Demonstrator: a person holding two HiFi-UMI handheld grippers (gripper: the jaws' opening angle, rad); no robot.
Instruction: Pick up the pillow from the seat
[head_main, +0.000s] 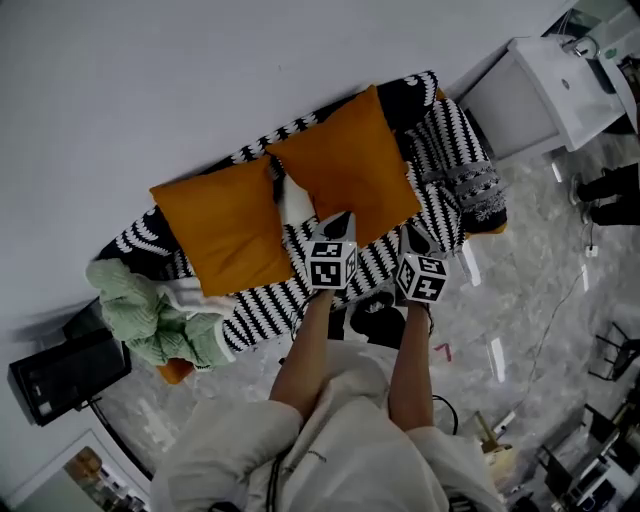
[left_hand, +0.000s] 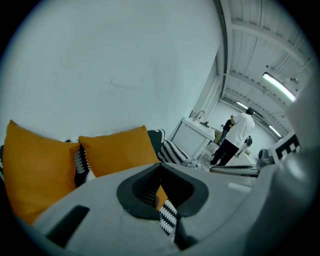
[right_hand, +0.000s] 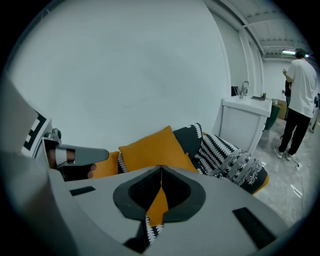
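- Standing along the white wall, the sofa wears a black-and-white striped cover.
- A white sink cabinet stands past the sofa's end on the head view's right.
- Two cushions lean side by side on the seat against the back. The orange pillow nearer the cabinet has its lower corner just ahead of both grippers. The second orange pillow sits towards the other end.
- A green blanket lies bunched on that far end.
- The left gripper points at the orange pillow's lower edge, jaws pressed together and holding nothing.
- The right gripper, just beside it over the striped seat, also has its jaws closed tip to tip and empty.
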